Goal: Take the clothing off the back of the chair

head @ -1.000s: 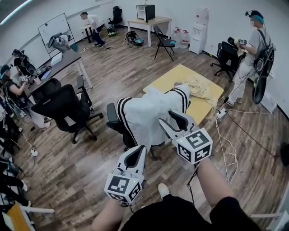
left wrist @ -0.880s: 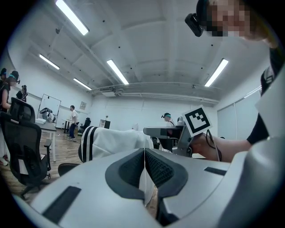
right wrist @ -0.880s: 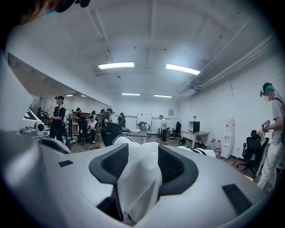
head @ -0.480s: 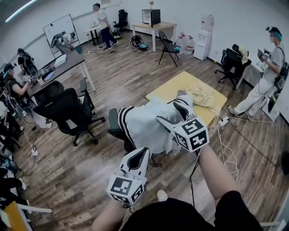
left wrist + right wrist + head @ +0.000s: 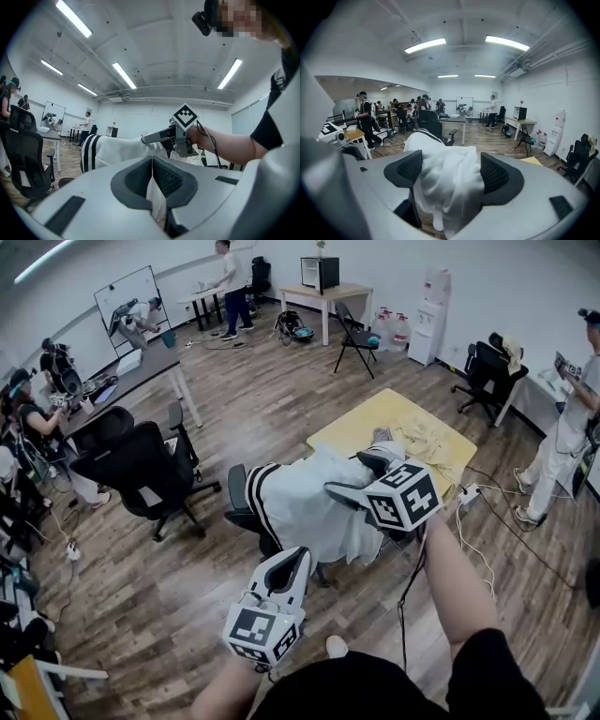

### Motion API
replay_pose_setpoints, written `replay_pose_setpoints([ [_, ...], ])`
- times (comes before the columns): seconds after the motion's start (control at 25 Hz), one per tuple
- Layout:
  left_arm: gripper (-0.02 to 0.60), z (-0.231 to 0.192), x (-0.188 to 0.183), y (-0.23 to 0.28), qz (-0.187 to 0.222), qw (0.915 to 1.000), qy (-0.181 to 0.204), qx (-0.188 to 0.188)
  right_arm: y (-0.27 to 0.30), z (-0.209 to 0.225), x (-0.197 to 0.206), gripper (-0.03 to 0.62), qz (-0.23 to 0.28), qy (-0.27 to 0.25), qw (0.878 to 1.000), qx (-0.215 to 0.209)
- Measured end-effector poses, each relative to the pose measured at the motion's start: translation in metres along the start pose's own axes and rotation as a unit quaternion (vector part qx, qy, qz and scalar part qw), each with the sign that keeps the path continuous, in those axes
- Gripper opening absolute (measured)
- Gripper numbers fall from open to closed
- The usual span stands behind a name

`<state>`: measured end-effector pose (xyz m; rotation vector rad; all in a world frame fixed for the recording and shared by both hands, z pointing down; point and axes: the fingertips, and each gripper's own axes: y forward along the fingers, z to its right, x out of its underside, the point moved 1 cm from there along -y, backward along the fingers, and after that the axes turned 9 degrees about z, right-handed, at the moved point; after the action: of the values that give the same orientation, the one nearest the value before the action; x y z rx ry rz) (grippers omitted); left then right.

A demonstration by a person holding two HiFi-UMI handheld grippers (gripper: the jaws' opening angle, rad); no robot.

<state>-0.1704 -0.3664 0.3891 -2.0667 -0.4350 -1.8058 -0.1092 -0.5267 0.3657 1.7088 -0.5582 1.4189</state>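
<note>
The clothing [image 5: 300, 507], a white garment with black stripes along one edge, hangs draped over the back of a black office chair [image 5: 234, 507] in the middle of the room. It covers the backrest completely, and its hem falls towards the seat on the near side.

The right gripper [image 5: 359, 476] reaches in at the top of the garment on the side nearer the yellow bench [image 5: 356, 423]. Its fingers are spread wide and have just been opening. A bunched fold of the white cloth sits between them, filling most of the gap, but the pads do not clamp it. The marker cube behind the fingers faces up, and the person's bare forearm runs back from it towards the bottom of the head view.

The left gripper [image 5: 296, 563] is held lower and nearer the person, close to the garment's hem. Its fingers are clenched, pad against pad, and point level towards the chair.

Just beyond the chair, the yellow bench carries a crumpled cream cloth [image 5: 427, 437]. A white cable [image 5: 469, 512] trails over the wooden floor [image 5: 262, 399] to the right of it. A second black office chair [image 5: 141, 465] stands well apart on the left beside a long desk. A folding chair [image 5: 356, 334] and a water dispenser [image 5: 433, 301] stand by the far wall. Another person [image 5: 562, 437] stands at the right edge of the room.
</note>
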Motion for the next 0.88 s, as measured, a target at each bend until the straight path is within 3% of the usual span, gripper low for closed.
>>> replay_pose_setpoints([
  [0.32, 0.02, 0.003, 0.003, 0.007, -0.004, 0.9999, -0.005, 0.008, -0.007, -0.008, 0.003, 0.262, -0.012, 0.011, 0.999, -0.033],
  [0.44, 0.02, 0.004, 0.003, 0.005, -0.004, 0.9999, -0.005, 0.011, -0.011, -0.01, 0.003, 0.167, -0.007, 0.007, 1.0, -0.029],
  [0.48, 0.02, 0.004, 0.003, 0.004, -0.004, 0.9999, -0.005, 0.011, -0.011, -0.009, 0.002, 0.087, -0.005, 0.001, 1.0, -0.021],
  [0.52, 0.02, 0.005, 0.003, 0.002, -0.004, 0.9999, -0.006, 0.011, -0.011, -0.008, 0.002, 0.049, -0.002, -0.008, 1.0, -0.013],
  [0.88, 0.02, -0.001, 0.002, -0.014, -0.006, 0.9999, -0.007, 0.006, -0.014, -0.011, -0.001, 0.038, 0.024, -0.044, 0.998, 0.035],
])
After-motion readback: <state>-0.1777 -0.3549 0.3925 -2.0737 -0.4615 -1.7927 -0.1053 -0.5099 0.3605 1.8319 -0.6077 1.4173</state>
